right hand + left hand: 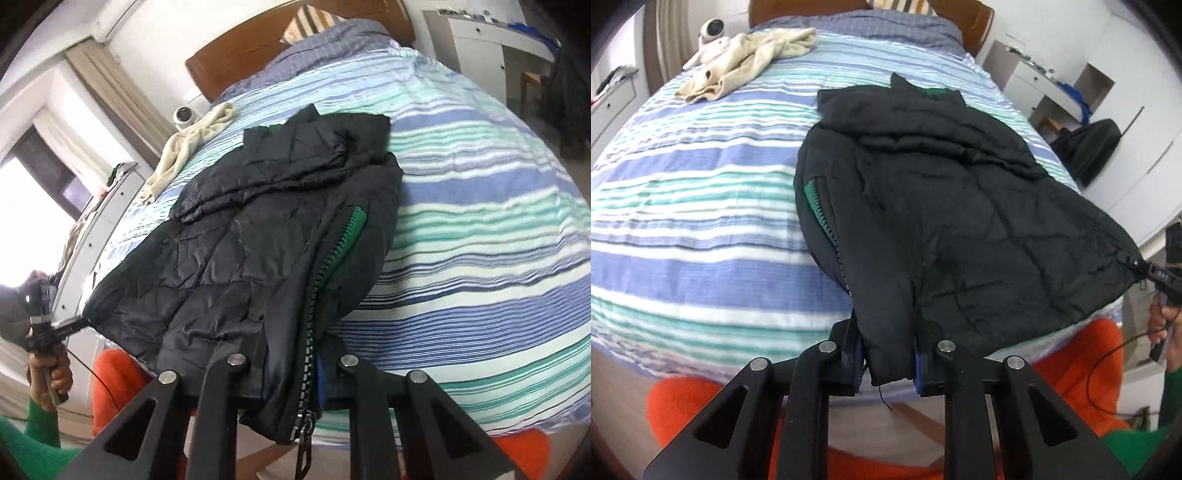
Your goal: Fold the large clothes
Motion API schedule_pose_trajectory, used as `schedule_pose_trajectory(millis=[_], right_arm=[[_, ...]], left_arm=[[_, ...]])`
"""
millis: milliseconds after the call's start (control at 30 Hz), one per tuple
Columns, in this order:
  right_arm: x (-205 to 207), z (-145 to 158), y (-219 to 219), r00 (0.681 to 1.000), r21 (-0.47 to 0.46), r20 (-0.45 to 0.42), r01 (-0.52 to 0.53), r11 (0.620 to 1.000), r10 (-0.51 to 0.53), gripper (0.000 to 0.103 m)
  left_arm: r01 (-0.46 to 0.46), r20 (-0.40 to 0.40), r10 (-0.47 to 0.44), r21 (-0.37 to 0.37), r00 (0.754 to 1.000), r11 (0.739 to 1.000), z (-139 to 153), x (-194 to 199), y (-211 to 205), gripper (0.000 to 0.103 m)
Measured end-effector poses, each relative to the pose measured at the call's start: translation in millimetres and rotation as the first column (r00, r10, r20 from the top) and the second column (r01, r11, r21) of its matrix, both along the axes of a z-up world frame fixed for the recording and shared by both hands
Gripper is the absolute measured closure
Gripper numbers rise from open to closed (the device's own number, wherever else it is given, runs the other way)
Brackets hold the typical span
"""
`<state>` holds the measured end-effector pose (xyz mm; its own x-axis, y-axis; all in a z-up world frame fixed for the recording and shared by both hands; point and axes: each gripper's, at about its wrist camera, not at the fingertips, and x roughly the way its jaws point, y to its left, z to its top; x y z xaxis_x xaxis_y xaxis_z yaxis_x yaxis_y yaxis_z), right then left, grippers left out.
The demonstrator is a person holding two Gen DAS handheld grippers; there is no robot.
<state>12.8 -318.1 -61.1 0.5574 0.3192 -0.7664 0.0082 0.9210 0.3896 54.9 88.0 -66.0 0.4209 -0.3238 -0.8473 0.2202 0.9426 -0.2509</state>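
A black puffer jacket (942, 192) with green lining and a zip lies spread on the striped bed (683, 221). In the left wrist view my left gripper (890, 354) is shut on the jacket's near hem corner, and the cloth hangs between its fingers. At the right edge, my right gripper (1156, 275) pinches the other hem corner at the zip end. The right wrist view shows my right gripper (295, 369) shut on the jacket (258, 240) beside the zip, with the pull dangling below. My left gripper (74, 325) grips the far corner, held by a hand (51, 373).
A beige garment (746, 62) lies crumpled near the bed's far left, beside a small white round device (713, 29). A wooden headboard (258, 48) and pillow close the far end. White cabinets (1052, 92) stand to the right. Orange trousers (679, 406) show below the bed edge.
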Motion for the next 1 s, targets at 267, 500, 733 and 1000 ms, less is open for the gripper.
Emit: schedule_pose_trajectory(millis=[267,500,733,1000], right_arm=[[-68,-26,11,0.975,0.077,-0.215,-0.034,0.996,0.05,0.086],[-91,34,5,0.98,0.26,-0.193,-0.001,0.966,0.053,0.086],[15,79,-21,0.997,0.276,0.074,-0.021,0.961,0.0,0.086],[152,-17,-47,0.984,0.284,-0.052,0.179,0.942,-0.171,0.086]], left_arm=[[0.022,-0.204,-0.014,0.038,0.979,0.999,-35,-71,29,0.085],[0.114,-0.153,-0.112,0.004,0.982,0.993,42,-93,55,0.085],[-0.036,0.116,0.057,-0.177,0.992,0.984,98,31,63,0.083],[-0.185,0.153,0.192,-0.054,0.969,0.981,18,168,27,0.026]])
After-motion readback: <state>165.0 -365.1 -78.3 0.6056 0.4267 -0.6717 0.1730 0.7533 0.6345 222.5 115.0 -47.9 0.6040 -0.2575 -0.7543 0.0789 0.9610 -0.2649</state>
